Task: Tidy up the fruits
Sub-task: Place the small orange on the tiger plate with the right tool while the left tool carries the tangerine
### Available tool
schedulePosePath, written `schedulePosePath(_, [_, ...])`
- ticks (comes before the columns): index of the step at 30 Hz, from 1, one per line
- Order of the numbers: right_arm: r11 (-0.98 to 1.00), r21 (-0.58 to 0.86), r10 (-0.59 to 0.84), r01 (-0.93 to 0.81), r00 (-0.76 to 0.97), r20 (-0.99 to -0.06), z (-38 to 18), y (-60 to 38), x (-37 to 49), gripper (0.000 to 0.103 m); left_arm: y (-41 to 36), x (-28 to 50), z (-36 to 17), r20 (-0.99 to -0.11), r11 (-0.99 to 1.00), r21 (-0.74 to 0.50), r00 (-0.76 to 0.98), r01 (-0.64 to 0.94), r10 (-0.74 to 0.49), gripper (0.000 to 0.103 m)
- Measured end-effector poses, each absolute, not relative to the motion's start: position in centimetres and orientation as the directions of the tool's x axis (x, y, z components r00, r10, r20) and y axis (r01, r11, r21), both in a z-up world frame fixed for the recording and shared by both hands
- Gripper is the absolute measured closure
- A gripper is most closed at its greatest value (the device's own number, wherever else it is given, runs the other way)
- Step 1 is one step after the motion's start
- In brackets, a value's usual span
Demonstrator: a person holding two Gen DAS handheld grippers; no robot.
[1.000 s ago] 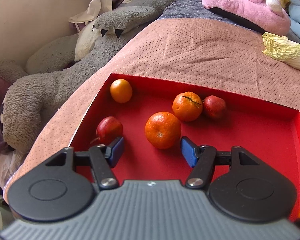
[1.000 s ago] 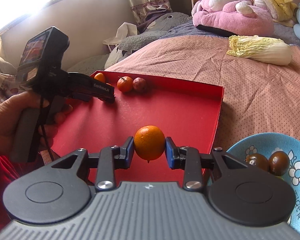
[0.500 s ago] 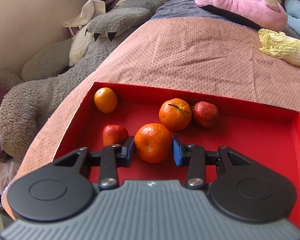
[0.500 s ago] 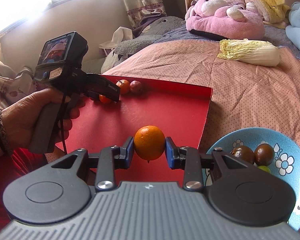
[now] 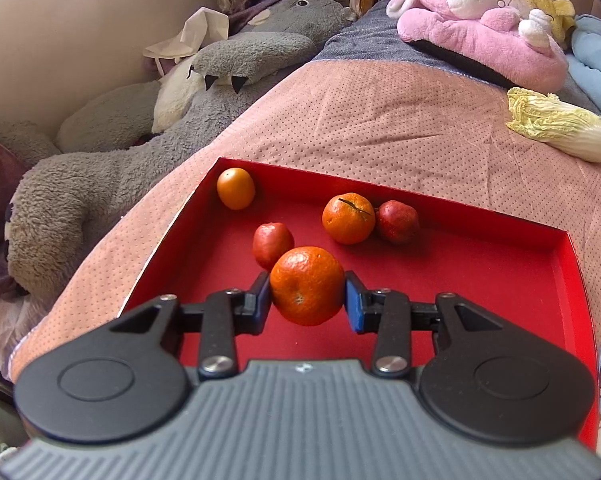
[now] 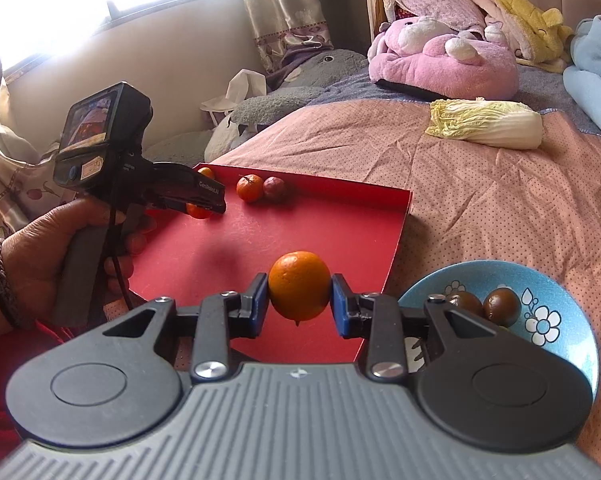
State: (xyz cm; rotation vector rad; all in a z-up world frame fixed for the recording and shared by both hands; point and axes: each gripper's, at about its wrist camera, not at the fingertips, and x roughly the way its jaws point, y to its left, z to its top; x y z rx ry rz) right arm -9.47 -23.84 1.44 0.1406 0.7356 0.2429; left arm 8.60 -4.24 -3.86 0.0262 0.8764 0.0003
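While both jaws grip oranges, left gripper (image 6: 204, 210) reads "GenRobot.AI".

Daylight poured in from the window (image 6: 48, 8), which was blown out to white in your right wrist view. Soft shadows fell on the red tray (image 6: 260, 240) away from that window. Both fisheye views bent strongly at the edges, yet stayed sharp.

I'm working in a home bedroom: a bed (image 6: 480, 200) with a pink quilt, plush toys (image 6: 440, 64) piled at its far end, curtains (image 6: 276, 12) by a window.
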Motion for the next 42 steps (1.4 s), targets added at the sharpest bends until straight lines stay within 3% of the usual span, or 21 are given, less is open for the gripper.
schedulePosePath(42, [0.970, 0.210, 0.232, -0.124, 0.735, -0.637, 2.1, -26.3, -12.7, 0.065, -10.4, 2.2, -2.9, -0.719, 0.977, 0.039, 0.685, 0.210, -0.119, 0.062])
